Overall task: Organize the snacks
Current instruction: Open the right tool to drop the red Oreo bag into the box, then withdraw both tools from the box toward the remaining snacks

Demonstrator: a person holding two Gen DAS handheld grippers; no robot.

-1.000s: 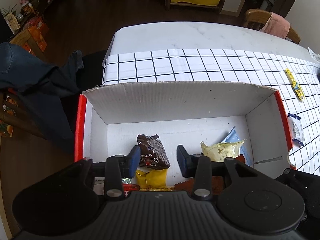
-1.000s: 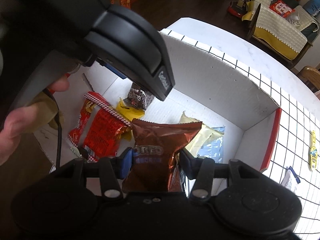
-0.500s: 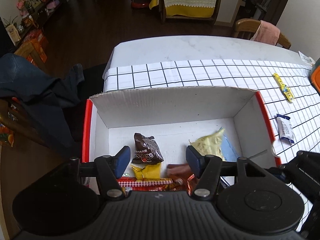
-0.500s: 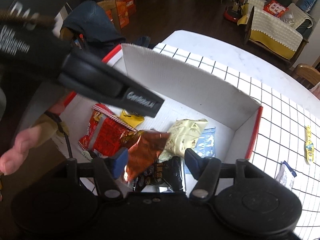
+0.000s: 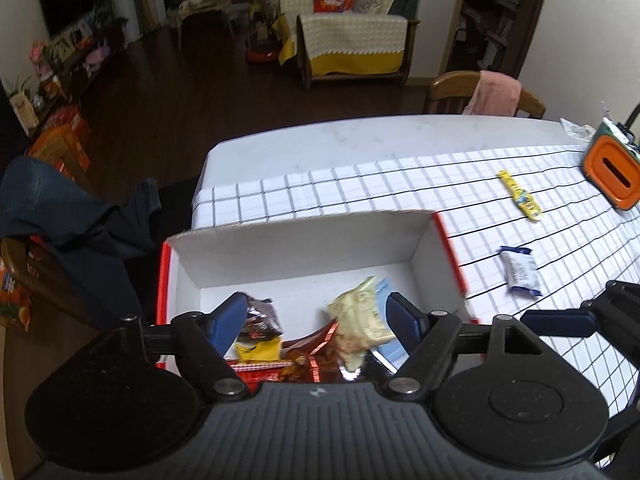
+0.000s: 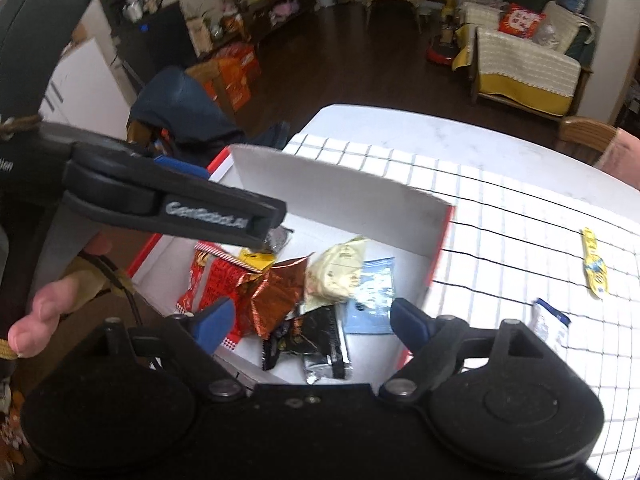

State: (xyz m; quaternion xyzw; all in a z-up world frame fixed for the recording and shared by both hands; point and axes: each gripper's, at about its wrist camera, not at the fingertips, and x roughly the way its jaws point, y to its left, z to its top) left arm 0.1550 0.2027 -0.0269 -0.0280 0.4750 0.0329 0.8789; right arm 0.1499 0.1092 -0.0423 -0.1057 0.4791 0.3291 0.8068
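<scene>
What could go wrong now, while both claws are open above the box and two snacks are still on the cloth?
1. The white-and-blue packet and the yellow stick packet lie flat on the checked cloth; a claw could pinch the cloth with them.
2. The left claw and right claw hang close together over the box, so they might collide.
3. The copper packet rests loosely on top of others, so it may slide.

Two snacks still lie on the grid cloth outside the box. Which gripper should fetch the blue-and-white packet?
Right, probably. The blue-and-white packet lies just beside the right gripper, which is open and empty. The left gripper, also open, sits over the box, farther off.
</scene>
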